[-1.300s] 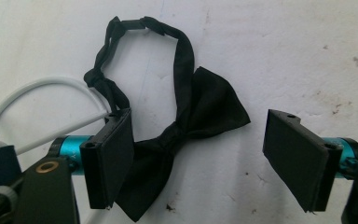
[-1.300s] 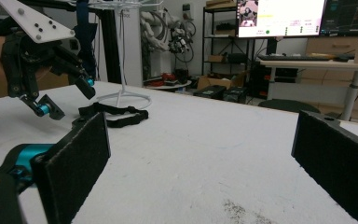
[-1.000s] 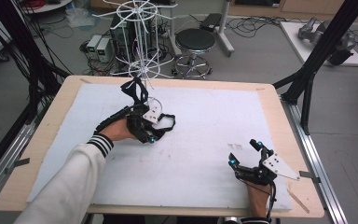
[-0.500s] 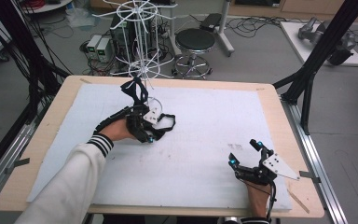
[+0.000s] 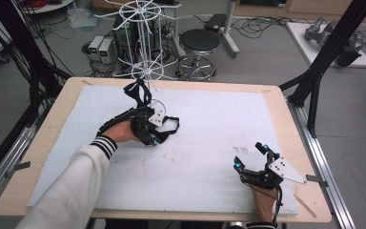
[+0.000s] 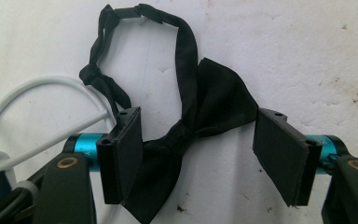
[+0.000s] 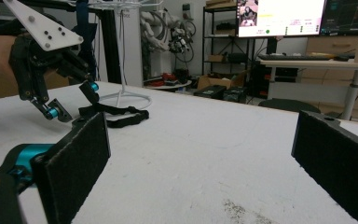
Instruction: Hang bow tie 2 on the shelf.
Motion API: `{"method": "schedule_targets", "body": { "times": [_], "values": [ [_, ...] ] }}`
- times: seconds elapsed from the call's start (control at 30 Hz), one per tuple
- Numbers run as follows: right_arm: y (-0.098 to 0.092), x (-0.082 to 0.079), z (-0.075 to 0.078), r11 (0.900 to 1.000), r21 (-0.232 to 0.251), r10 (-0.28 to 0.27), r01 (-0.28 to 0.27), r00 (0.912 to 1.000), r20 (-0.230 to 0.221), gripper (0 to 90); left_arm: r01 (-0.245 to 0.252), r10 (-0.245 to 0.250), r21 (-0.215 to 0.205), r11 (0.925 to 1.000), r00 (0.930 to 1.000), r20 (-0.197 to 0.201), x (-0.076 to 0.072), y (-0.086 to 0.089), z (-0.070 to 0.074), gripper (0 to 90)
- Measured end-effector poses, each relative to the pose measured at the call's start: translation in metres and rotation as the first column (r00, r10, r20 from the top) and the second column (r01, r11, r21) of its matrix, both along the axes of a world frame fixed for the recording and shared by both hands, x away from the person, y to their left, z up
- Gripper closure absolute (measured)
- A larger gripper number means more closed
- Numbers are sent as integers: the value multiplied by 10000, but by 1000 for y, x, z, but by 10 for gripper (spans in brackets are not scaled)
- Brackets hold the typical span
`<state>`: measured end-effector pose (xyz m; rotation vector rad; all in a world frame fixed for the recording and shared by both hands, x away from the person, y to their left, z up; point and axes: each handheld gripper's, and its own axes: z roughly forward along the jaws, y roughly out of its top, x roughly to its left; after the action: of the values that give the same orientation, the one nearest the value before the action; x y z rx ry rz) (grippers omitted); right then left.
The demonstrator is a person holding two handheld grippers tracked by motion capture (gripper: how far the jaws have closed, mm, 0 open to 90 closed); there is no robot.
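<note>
Two hand-held grippers work over one white-covered table [image 5: 209, 143]. Nearest, at about five o'clock on the table, the right gripper [image 5: 251, 156] rests with its jaws spread wide and nothing between them. Farther in, near ten o'clock, the left gripper [image 5: 158, 138] points down over one black bow tie [image 6: 200, 116] lying flat on the cover; its jaws, which have just been closing, straddle the bow's two wings without pinching them, one pad just beside the knot side, the other apart from the cloth. One strap loops away from the bow. Beyond, at twelve o'clock, one white wire rack [image 5: 143, 43] stands at the table's far edge, and one black stool [image 5: 199, 42] sits on the floor behind.
</note>
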<state>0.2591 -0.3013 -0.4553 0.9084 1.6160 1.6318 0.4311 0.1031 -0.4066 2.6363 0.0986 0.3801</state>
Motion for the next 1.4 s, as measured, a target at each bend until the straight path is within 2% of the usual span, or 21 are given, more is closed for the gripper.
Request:
{"method": "schedule_targets", "body": {
  "times": [0.3, 0.47, 0.63, 0.8, 0.83, 1.0, 1.03, 1.4],
  "values": [
    [0, 0, 0, 10000, 82, -7, 8, 10000, -57, 36, 33, -33, 24, 10000, 10000, 3, 1, 0, 4, 361],
    [0, 0, 0, 10000, 93, -11, 11, 10000, -62, 35, 116, -119, 187, 9998, 9997, 196, 0, -1, 7, 357],
    [0, 0, 0, 10000, 96, -9, 10, 10000, -65, 35, 290, -299, 487, 9984, 9994, 178, 0, -1, 7, 355],
    [0, 0, 0, 9999, 111, -12, 13, 10000, -74, 35, 484, -501, 563, 9972, 9983, 304, -1, -2, 6, 364],
    [-1, 1, 0, 10000, 80, -25, 25, 10000, -11, 36, 537, -559, 694, 9961, 9980, 305, -1, -2, 7, 367],
    [-1, 1, 0, 10000, 89, -11, 11, 10000, -16, 35, 584, -619, 691, 9959, 9969, 486, -2, -4, 7, 367],
    [-1, 1, 0, 10000, 82, -13, 13, 10000, -15, 36, 567, -610, 807, 9951, 9968, 512, -2, -4, 7, 368],
    [-1, 1, 0, 10000, 82, -9, 9, 10000, -13, 35, 728, -775, 1018, 9921, 9961, 423, 1, -4, 3, 431]
  ]
}}
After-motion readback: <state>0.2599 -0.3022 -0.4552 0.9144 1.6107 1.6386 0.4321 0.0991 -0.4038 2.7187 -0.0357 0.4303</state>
